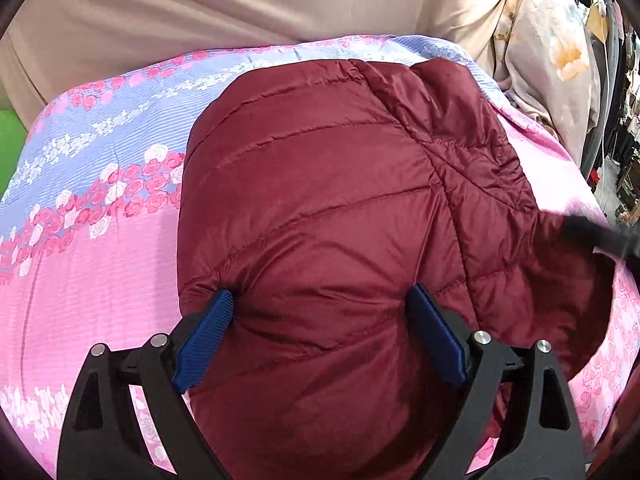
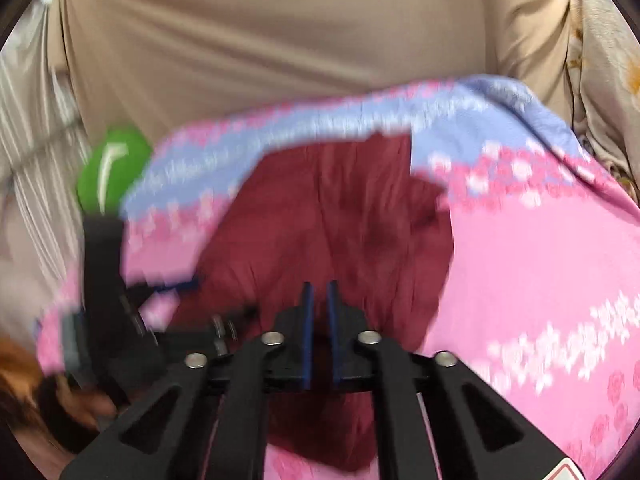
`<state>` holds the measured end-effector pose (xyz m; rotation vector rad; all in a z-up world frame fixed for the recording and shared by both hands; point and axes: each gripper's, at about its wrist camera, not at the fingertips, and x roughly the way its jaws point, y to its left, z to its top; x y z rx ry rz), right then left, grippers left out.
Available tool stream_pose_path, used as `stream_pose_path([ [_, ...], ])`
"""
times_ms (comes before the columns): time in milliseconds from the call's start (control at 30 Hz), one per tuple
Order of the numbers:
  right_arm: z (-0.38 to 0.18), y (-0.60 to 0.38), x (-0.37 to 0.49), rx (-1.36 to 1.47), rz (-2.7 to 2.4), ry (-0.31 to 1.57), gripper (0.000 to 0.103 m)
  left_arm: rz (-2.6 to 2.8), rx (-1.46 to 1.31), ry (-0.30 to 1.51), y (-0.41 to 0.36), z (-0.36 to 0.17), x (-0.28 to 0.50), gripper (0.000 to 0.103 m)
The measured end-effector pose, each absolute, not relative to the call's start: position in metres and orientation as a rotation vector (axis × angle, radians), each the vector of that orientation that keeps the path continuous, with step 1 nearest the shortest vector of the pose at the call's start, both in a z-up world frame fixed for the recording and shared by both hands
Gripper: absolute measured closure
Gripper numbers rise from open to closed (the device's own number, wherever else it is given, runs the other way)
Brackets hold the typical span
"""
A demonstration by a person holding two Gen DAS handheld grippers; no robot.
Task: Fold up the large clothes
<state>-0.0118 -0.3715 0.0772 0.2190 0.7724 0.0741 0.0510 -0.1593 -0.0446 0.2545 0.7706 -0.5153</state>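
A maroon quilted puffer jacket (image 1: 328, 200) lies spread on a pink and lilac floral bedsheet (image 1: 92, 280). My left gripper (image 1: 320, 292) stands open, its blue pads wide apart and resting on the jacket's near part, with a bulge of fabric between them. The right gripper (image 1: 600, 236) shows as a dark blur at the jacket's right edge. In the right wrist view, which is motion-blurred, my right gripper (image 2: 320, 286) is shut over the jacket (image 2: 340, 208), its pads almost touching; I see no fabric pinched between them. The left gripper (image 2: 208, 300) appears blurred at the lower left there.
A beige cloth backdrop (image 1: 220, 4) hangs behind the bed. A pale floral fabric (image 1: 548, 52) is heaped at the back right, with clutter beyond it. A green object (image 2: 112, 168) sits at the bed's left edge. A hand (image 2: 80, 404) holds the left gripper.
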Motion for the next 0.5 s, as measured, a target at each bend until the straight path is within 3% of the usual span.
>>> stream_pose_path([
  [233, -0.001, -0.385, -0.019, 0.275, -0.023, 0.914, 0.103, -0.518, 0.293, 0.756, -0.164, -0.049, 0.043, 0.013],
  [333, 0.007, -0.379, -0.019, 0.232, -0.047, 0.936, 0.103, -0.506, 0.306, 0.749, -0.164, -0.051, 0.041, 0.013],
  [500, 0.074, -0.392, -0.002, 0.240, -0.037, 0.767, 0.102, -0.503, 0.290, 0.753, -0.162, -0.050, 0.042, 0.013],
])
